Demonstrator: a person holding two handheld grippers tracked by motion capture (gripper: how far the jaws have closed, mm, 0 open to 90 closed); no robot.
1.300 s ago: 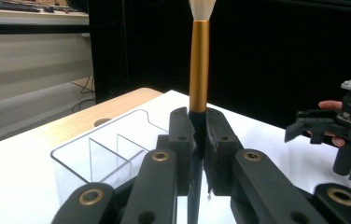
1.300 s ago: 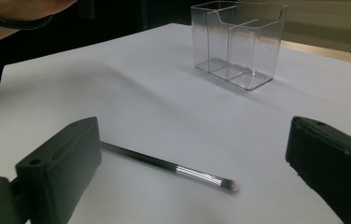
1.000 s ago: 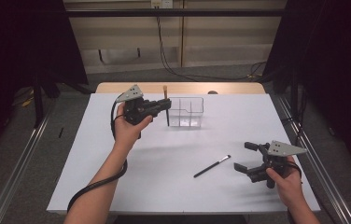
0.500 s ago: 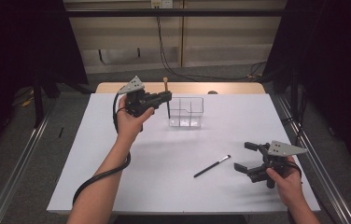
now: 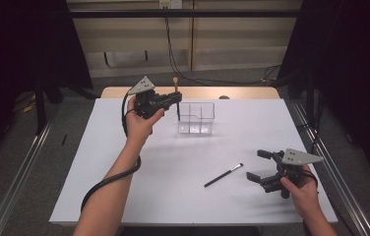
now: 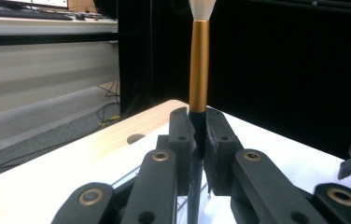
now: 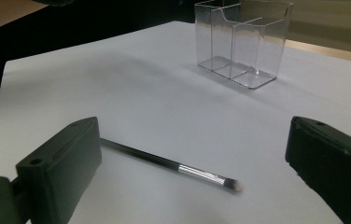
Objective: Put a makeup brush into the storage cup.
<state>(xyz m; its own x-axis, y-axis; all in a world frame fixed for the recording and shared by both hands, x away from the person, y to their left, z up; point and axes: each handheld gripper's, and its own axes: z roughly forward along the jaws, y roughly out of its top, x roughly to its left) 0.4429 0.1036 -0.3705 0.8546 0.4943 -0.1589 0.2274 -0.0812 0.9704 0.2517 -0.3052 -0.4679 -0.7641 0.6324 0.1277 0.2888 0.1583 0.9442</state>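
Observation:
My left gripper (image 5: 177,99) is shut on the dark handle of a makeup brush (image 5: 175,84), which stands upright with its gold ferrule (image 6: 199,65) and pale bristles on top. The handle's lower end hangs at the left wall of a clear divided organizer (image 5: 196,118); I cannot tell whether it is inside. In the left gripper view both jaws of the left gripper (image 6: 198,135) press the handle. A second thin black brush (image 5: 223,175) lies flat on the white table. My right gripper (image 5: 255,164) rests open just right of it; this brush (image 7: 164,162) lies beyond the wide-apart jaws of the right gripper (image 7: 194,154).
The white table top (image 5: 124,162) has a wooden strip (image 5: 124,92) along its back edge. The organizer (image 7: 241,42) stands at the back middle. Metal rails run along both sides of the table, and cables lie on the floor behind it.
The left gripper has risen a little with the upright brush, staying beside the organizer. The right gripper and the brush on the table have not moved.

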